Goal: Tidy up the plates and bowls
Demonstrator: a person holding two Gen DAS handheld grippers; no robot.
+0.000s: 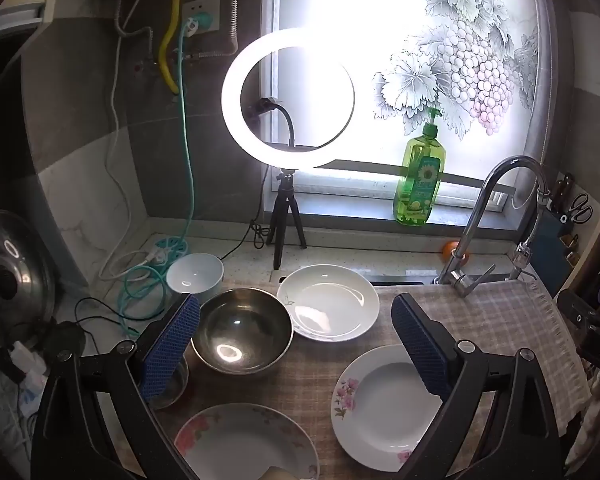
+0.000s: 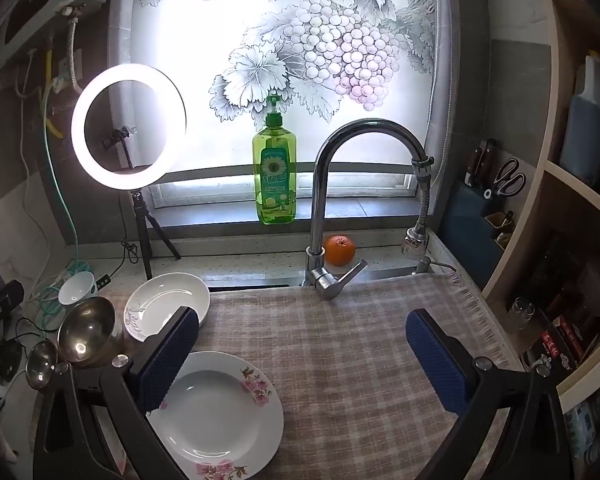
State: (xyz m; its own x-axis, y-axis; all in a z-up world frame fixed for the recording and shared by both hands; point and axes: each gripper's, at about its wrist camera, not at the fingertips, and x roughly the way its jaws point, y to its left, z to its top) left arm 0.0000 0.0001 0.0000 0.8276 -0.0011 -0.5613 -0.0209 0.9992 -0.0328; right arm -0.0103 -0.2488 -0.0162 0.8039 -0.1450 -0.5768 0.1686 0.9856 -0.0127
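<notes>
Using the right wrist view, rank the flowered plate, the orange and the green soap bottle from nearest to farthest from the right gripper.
From the right gripper, jaws open:
1. Flowered plate: on the checked cloth, at the left finger, partly hidden behind it.
2. Orange: on the counter behind the faucet base.
3. Soap bottle: farther back, up on the window sill.

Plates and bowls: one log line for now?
left gripper open, empty | right gripper open, empty | plates unstacked | steel bowl separate on cloth
</notes>
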